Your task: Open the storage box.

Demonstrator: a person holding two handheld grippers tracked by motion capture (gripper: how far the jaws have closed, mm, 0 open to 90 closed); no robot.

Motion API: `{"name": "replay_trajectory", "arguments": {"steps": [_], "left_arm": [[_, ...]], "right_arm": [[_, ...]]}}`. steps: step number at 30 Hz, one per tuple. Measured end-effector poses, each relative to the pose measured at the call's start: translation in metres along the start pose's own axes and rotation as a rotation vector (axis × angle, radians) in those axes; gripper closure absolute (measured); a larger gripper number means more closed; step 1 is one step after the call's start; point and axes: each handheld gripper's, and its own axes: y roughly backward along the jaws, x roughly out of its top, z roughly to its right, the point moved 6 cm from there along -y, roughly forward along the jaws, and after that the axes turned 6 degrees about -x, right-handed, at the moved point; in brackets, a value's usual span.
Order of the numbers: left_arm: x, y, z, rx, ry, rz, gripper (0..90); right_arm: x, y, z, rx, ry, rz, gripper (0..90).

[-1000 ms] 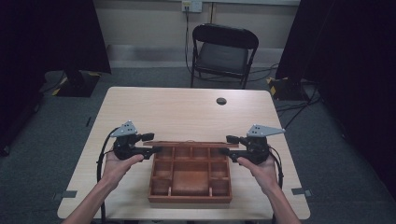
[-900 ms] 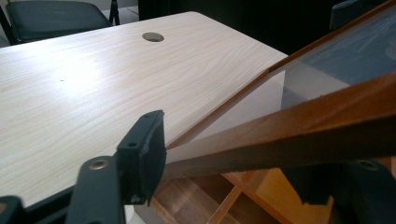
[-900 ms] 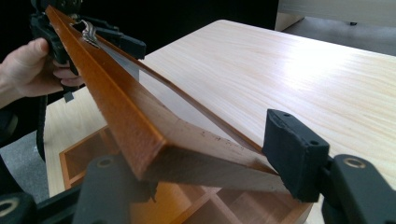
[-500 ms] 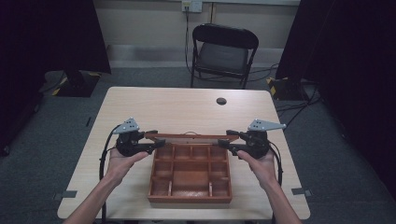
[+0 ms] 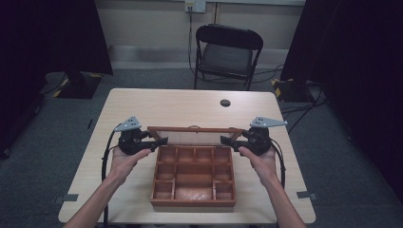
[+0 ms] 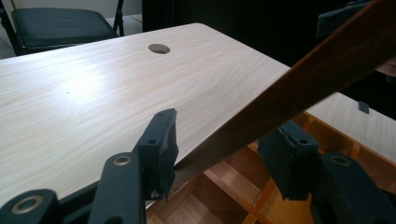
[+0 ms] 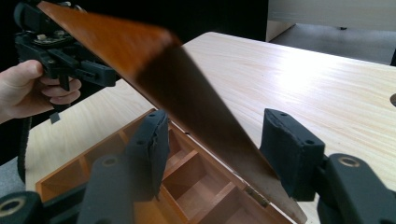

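A brown wooden box (image 5: pixel 194 202) with several compartments sits on the near half of the table. Its hinged lid (image 5: pixel 195 135) stands tilted up from the far edge. My left gripper (image 5: pixel 161 141) is at the lid's left end and my right gripper (image 5: pixel 225 140) at its right end. In the left gripper view the lid (image 6: pixel 303 79) runs between the jaws of the left gripper (image 6: pixel 224 149). They have just been closing; one pad (image 6: pixel 161 140) touches it and the other stands off. In the right gripper view the lid (image 7: pixel 187 93) passes between the right gripper's (image 7: pixel 219 144) parted jaws.
The pale wooden table (image 5: pixel 180 104) has a round cable hole (image 5: pixel 225 102) near its far edge. A black folding chair (image 5: pixel 228 52) stands behind the table. Dark curtains hang on both sides. Cables trail from both grippers along the table's sides.
The lid's free edge has risen, and it now stands well up from the box. The left jaws have narrowed around it. Both hands have stayed about where they were.
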Motion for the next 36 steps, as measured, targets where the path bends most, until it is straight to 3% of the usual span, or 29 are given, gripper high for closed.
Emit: {"name": "replay_trajectory", "arguments": {"steps": [3,5,12,21,27,28,36], "left_arm": [[0.002,-0.001,-0.002,-0.003,0.019,-0.010,47.9],[0.003,-0.001,-0.003,-0.005,0.009,-0.015,48.4],[0.003,-0.002,-0.009,-0.018,0.016,0.012,50.1],[0.004,-0.004,-0.013,-0.005,0.016,0.024,51.7],[0.000,-0.008,-0.017,0.013,0.020,-0.003,51.3],[-0.002,-0.009,-0.019,0.026,0.013,-0.027,51.1],[-0.006,-0.018,-0.023,0.022,0.014,-0.044,50.6]], "right_arm": [[-0.002,-0.005,0.005,-0.021,-0.006,0.003,42.6],[-0.003,-0.006,0.007,-0.017,-0.012,0.004,42.3],[-0.010,-0.018,0.014,-0.032,-0.013,-0.025,38.6],[-0.017,-0.024,0.021,-0.046,-0.019,-0.037,40.3],[-0.019,-0.029,0.025,-0.057,-0.016,-0.045,45.7],[-0.019,-0.030,0.026,-0.060,-0.016,-0.047,46.2],[-0.019,-0.031,0.029,-0.053,-0.016,-0.039,47.3]]}}
